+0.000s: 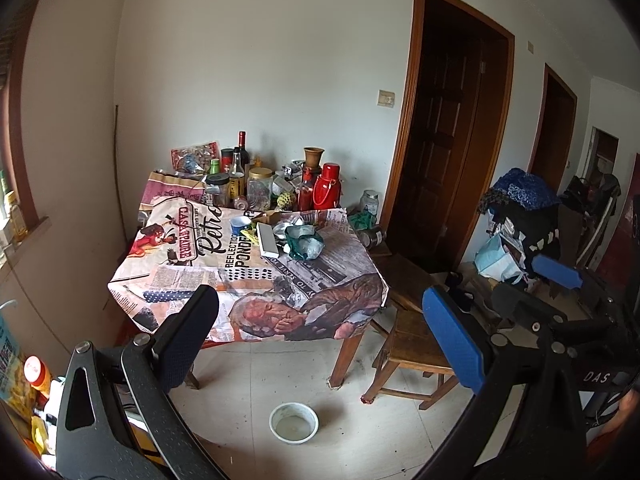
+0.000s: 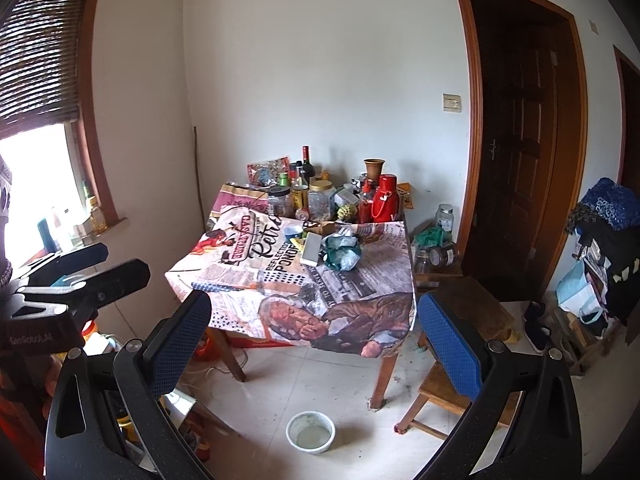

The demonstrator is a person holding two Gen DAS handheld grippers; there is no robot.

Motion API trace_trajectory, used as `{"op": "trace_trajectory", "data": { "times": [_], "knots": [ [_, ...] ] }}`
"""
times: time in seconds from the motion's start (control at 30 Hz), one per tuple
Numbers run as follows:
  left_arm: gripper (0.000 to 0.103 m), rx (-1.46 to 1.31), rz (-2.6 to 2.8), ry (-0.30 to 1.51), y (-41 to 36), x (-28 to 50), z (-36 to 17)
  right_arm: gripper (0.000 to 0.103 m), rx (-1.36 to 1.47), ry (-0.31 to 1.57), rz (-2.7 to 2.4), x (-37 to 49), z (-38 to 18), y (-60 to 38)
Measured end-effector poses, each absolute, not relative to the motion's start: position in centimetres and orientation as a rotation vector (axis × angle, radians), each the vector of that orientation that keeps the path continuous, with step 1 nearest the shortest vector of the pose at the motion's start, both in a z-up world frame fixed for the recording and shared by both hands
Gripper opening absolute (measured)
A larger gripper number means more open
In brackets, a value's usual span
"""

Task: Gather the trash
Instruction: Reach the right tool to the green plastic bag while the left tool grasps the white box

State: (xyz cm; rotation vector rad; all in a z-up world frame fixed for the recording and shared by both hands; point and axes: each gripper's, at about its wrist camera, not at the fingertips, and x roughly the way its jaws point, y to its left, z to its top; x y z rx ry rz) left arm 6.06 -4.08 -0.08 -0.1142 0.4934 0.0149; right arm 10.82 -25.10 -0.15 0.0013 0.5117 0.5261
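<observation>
I hold my left gripper and my right gripper with the fingers spread wide and nothing between them, both well back from the table and looking at it across the floor. The trash, a crumpled green and clear plastic bag, lies on the printed tablecloth just beside a white flat box, in front of a crowd of bottles and jars and a red thermos. Between me and the table a white bowl stands on the floor, and a wooden stool stands near the right table leg.
</observation>
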Motion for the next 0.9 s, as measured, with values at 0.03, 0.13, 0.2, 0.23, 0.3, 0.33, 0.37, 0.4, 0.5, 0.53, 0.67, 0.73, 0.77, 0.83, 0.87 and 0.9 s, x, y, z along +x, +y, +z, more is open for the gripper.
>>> {"op": "trace_trajectory", "data": {
  "times": [0.03, 0.13, 0.2, 0.23, 0.3, 0.33, 0.37, 0.4, 0.5, 0.53, 0.67, 0.73, 0.77, 0.83, 0.87, 0.9],
  "knots": [
    [0.103, -0.113, 0.014, 0.499, -4.0, 6.8, -0.2, 0.103, 0.004, 0.517, 0.522, 11.5, -0.3, -24.9],
    [0.103, -0.114, 0.011, 0.509, -3.3, 8.7, -0.6, 0.103, 0.015, 0.528, 0.510, 13.0, -0.7, -24.6],
    [0.103, -0.118, 0.006, 0.515, -2.6, 10.0, -1.0, 0.103, 0.019, 0.537, 0.498, 14.5, -1.1, -23.9],
    [0.103, -0.117, 0.002, 0.517, -2.1, 11.0, -1.2, 0.103, 0.021, 0.539, 0.490, 15.1, -1.3, -23.5],
    [0.103, -0.114, -0.005, 0.517, -1.0, 13.0, -1.5, 0.103, 0.022, 0.541, 0.471, 16.3, -1.7, -22.4],
    [0.103, -0.112, -0.011, 0.514, -0.1, 14.3, -1.7, 0.103, 0.022, 0.541, 0.461, 17.0, -1.9, -21.9],
    [0.103, -0.111, -0.016, 0.512, 0.5, 15.3, -1.9, 0.103, 0.021, 0.542, 0.448, 17.8, -2.0, -21.2],
    [0.103, -0.107, -0.019, 0.515, 1.5, 16.8, -1.9, 0.103, 0.020, 0.549, 0.434, 18.8, -2.2, -20.3],
    [0.102, -0.093, -0.021, 0.511, 3.8, 20.4, -1.8, 0.103, 0.036, 0.555, 0.410, 21.4, -2.3, -18.3],
    [0.102, -0.086, -0.015, 0.514, 4.6, 21.8, -1.6, 0.103, 0.043, 0.566, 0.400, 22.5, -2.2, -17.5],
    [0.102, -0.057, -0.035, 0.524, 7.7, 26.7, -1.2, 0.103, 0.062, 0.592, 0.359, 25.7, -2.1, -15.2],
    [0.102, -0.033, -0.033, 0.526, 9.4, 29.3, -1.5, 0.103, 0.068, 0.607, 0.333, 27.4, -2.4, -14.1],
    [0.102, -0.029, -0.029, 0.529, 10.1, 30.3, -1.7, 0.103, 0.071, 0.618, 0.322, 28.2, -2.8, -13.6],
    [0.102, -0.041, -0.020, 0.547, 11.2, 32.3, -2.4, 0.103, 0.079, 0.646, 0.309, 29.8, -3.5, -12.7],
    [0.102, -0.054, -0.017, 0.561, 11.7, 33.2, -2.9, 0.103, 0.082, 0.662, 0.307, 30.6, -3.9, -12.2],
    [0.102, -0.074, -0.013, 0.584, 12.2, 34.4, -3.5, 0.103, 0.083, 0.684, 0.301, 31.4, -4.4, -12.0]
  ]
}}
